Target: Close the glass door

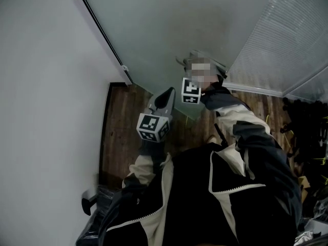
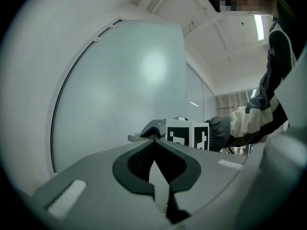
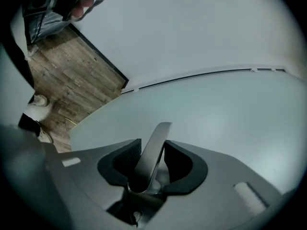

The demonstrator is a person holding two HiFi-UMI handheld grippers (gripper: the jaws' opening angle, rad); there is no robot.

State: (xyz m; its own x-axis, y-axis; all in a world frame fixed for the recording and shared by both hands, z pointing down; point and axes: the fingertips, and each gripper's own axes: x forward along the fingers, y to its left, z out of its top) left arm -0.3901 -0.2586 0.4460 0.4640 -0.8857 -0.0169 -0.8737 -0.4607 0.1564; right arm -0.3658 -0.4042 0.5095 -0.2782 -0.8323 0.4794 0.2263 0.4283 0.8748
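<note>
The frosted glass door [image 1: 169, 24] fills the space ahead, and its black edge strip [image 1: 100, 24] runs along the white wall. A silver lever handle [image 3: 154, 152] lies between the pads of my right gripper [image 3: 152, 143], which is shut on it. In the head view that gripper's marker cube [image 1: 191, 91] sits right at the door. My left gripper [image 1: 165, 97] is lower and to the left, pointing level at the glass [image 2: 120, 80]. Its tips [image 2: 154, 140] meet with nothing between them.
A white wall [image 1: 46, 86] stands on the left and a wooden floor [image 1: 123, 132] lies below. At the right is a partition with blinds [image 1: 287, 35] above dark clutter on the floor [image 1: 307, 127]. A black object [image 1: 95, 209] sits at the lower left.
</note>
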